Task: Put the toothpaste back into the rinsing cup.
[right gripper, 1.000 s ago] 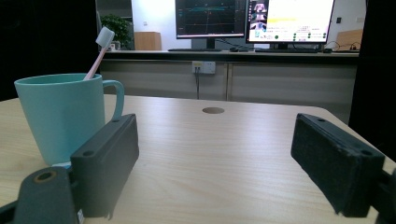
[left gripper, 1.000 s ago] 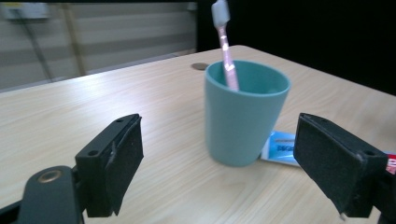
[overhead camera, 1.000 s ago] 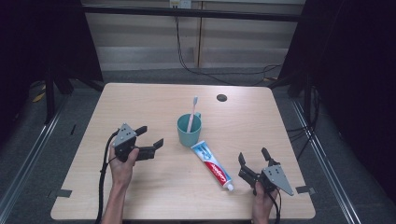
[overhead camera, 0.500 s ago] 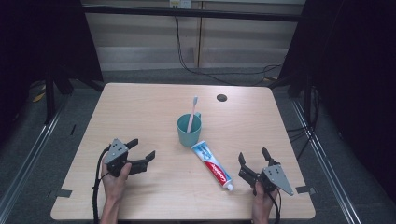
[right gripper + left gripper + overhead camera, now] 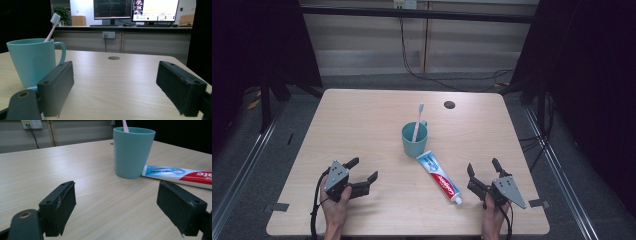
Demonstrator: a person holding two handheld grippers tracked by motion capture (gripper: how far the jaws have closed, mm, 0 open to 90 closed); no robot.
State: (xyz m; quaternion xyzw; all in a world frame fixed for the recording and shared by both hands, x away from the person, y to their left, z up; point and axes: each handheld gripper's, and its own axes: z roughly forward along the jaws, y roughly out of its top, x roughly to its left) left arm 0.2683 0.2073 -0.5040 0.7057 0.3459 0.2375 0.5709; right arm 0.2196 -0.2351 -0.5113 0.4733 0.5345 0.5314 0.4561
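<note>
A teal mug [image 5: 414,139] [image 5: 132,151] [image 5: 32,61] stands mid-table with a pink toothbrush [image 5: 417,121] [image 5: 52,25] upright in it. A toothpaste tube [image 5: 439,177] [image 5: 179,175] lies flat just right of and nearer than the mug. My left gripper [image 5: 362,172] [image 5: 122,207] rests open at the near left of the table, aimed toward the mug, nothing between its jaws. My right gripper [image 5: 483,167] [image 5: 115,85] sits open at the near right, just right of the tube's cap end, empty.
The wooden table [image 5: 362,120] has a round cable hole [image 5: 449,104] [image 5: 114,58] near its far edge. Monitors [image 5: 136,10] stand on a counter beyond the table. Cables [image 5: 432,75] hang behind the table, and dark frame legs flank both sides.
My left gripper has drawn back toward the near edge and lowered onto the table, still open. The right gripper, mug and tube have stayed put.
</note>
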